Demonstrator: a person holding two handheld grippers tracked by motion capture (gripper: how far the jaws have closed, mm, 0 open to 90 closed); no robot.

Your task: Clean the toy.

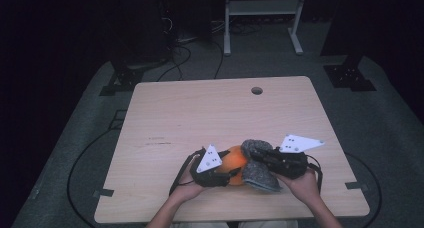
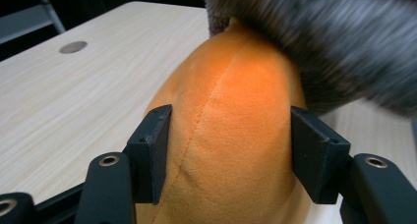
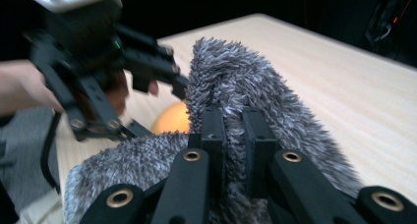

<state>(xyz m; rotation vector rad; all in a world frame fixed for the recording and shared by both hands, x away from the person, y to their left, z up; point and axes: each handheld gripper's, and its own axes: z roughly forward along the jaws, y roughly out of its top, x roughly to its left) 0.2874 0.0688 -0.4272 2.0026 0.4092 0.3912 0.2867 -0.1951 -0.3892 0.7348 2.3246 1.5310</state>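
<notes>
With the left gripper clamped across the rounded orange plush cushion near the wooden table's front edge, the right gripper, pinching the shaggy grey fabric cover, should pull steadily along the seam, avoiding a jerk.

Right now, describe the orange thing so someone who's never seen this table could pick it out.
Start at the light wooden table and go to its near edge, where the person's two hands meet. Between them lies a smooth orange plush with a stitched seam down its middle, the left claw closed on its sides. What sets it apart is the shaggy grey fabric draped over it, pinched in the right claw.
</notes>
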